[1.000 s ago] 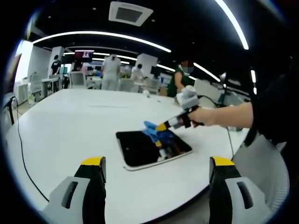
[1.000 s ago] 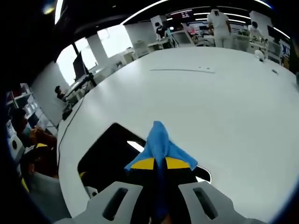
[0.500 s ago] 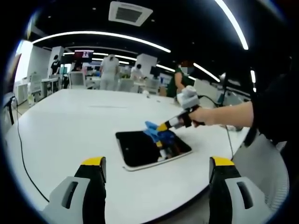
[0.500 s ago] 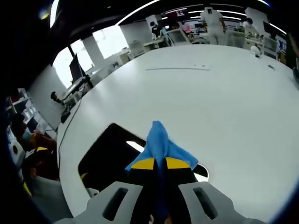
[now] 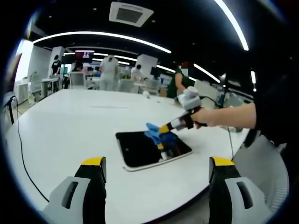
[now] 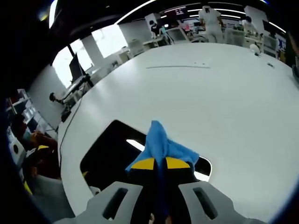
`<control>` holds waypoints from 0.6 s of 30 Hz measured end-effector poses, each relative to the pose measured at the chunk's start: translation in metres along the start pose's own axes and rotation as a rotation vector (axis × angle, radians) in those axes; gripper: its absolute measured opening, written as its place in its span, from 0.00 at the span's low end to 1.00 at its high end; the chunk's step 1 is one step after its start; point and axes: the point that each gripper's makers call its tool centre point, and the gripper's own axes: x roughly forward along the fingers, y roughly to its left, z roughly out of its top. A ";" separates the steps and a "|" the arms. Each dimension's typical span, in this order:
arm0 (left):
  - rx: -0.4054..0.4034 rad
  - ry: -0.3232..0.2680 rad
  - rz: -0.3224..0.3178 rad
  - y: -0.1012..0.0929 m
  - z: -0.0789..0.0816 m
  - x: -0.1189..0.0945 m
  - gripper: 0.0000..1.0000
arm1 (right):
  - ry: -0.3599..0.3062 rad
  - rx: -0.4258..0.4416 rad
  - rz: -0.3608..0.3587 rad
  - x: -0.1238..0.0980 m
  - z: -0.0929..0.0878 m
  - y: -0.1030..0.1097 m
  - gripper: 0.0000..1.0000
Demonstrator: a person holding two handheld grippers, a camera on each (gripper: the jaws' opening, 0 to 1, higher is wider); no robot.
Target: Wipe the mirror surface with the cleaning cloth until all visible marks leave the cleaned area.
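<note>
Directly beneath and ahead of the right gripper's (image 6: 156, 163) fingertips the mirror (image 6: 110, 156) is spread on the white table (image 6: 224, 107), its long axis judged to run across them; its dark surface reflects ceiling lights. A blue cleaning cloth (image 6: 161, 144) is clamped there. The left gripper (image 5: 156, 172) is held wide, well short.

Left gripper view: set back at the near edge of the broad white counter (image 5: 65, 135), facing across it, with the dark rectangular mirror (image 5: 149, 149) at middle distance. Right gripper view: very close above that same mirror (image 6: 110, 156), tilted down, facing over the counter (image 6: 224, 107) toward the far office. Shared by both: mirror, blue cleaning cloth (image 5: 154, 132) (image 6: 161, 144), counter top.
</note>
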 end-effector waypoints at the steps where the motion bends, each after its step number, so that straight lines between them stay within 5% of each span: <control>1: 0.000 0.000 0.000 0.000 0.000 0.000 0.91 | 0.000 0.001 0.000 0.000 -0.001 0.000 0.01; 18: 0.001 -0.005 -0.001 -0.001 0.001 -0.001 0.90 | 0.026 0.014 0.023 -0.015 -0.022 0.016 0.01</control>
